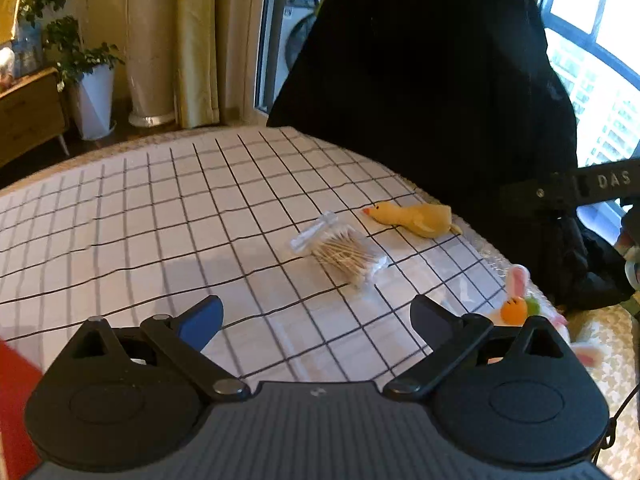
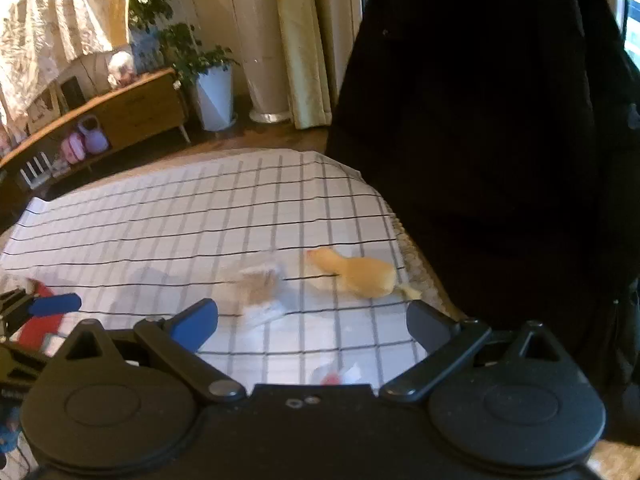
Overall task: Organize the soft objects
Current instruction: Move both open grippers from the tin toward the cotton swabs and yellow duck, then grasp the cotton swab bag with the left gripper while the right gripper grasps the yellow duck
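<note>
Both tools hang spread and hold nothing. From the right gripper (image 2: pixel 312 326), the yellow duck plush (image 2: pixel 356 272) lies at about 1 o'clock, its long axis running from the red beak at 10 o'clock to the tail at 4 o'clock. From the left gripper (image 1: pixel 316 322) the same duck (image 1: pixel 414 218) sits farther up at 1 o'clock, beyond the bag of cotton swabs (image 1: pixel 344 254), so the right side looks nearer. The tail lies close to the right edge of the checked cloth (image 2: pixel 160 232), with a dark chair back (image 2: pixel 480 120) just behind it; open room lies toward 9 o'clock. A bunny plush (image 1: pixel 520 304) sits at 3 o'clock of the left gripper, at the cloth's edge.
</note>
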